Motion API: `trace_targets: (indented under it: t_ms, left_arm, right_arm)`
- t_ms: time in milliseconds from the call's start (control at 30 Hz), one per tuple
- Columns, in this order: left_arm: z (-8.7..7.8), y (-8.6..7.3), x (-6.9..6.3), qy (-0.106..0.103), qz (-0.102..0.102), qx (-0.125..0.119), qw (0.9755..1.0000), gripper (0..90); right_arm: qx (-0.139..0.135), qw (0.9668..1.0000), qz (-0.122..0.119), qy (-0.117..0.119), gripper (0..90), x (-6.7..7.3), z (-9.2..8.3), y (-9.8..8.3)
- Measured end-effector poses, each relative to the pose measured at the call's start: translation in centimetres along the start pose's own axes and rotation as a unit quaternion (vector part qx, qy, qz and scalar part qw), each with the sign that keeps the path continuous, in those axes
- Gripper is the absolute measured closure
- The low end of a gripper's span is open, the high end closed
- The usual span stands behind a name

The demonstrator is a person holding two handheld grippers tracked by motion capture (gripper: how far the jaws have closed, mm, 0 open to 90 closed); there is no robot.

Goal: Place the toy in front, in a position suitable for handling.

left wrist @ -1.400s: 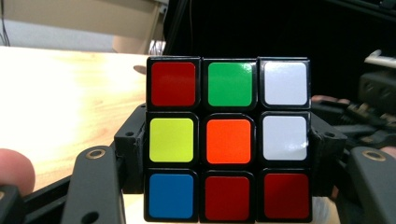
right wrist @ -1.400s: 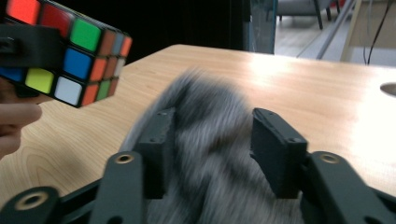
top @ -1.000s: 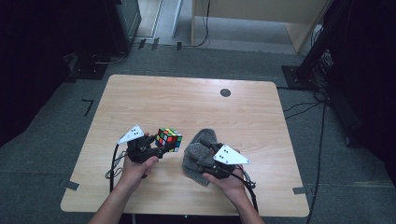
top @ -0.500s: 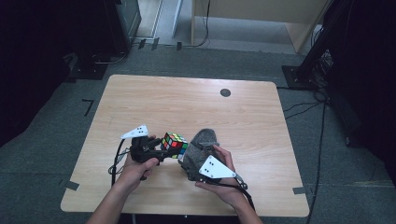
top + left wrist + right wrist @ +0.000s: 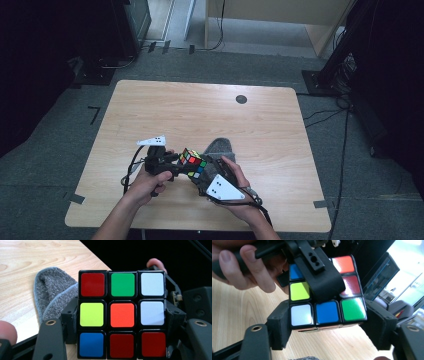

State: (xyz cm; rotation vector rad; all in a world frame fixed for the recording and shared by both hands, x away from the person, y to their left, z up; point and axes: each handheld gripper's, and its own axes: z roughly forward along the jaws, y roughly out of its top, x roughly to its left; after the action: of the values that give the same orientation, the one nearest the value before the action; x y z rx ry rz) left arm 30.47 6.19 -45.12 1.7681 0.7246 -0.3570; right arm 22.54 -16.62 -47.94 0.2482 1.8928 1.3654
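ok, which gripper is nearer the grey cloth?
Right. The right gripper sits over the grey cloth, its jaws just closing around the cube; the left gripper grips the cube beside the cloth's left edge.

Black grippers point(image 5: 192, 170), brass screws, dotted grey plates.

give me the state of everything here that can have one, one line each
puzzle cube: scrambled, lifted off the table, gripped from both sides
left gripper: shut on the puzzle cube, one pad on each side
right gripper: jaws on either side of the puzzle cube's bottom layer, having just closed further
grey cloth: crumpled, lying on the table behind the cube
table: bare wood, with a dark round cap set near its far edge
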Motion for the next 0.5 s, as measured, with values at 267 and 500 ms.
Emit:
trace_targets:
  t_ms: [267, 500]
  left_arm:
    - [-0.5, 0.1, -0.3, 0.027, 0.024, -0.033, 0.9988, 28.0]
    - [-1.8, 0.2, -0.4, 0.047, 0.058, -0.084, 0.9937, 28.3]
  right_arm:
    - [0.017, 0.9987, 0.046, 0.015, 34.8, -0.7, -0.3, -0.2]
    - [0.037, 0.9929, 0.113, -0.001, 34.8, -2.4, -0.7, -1.5]
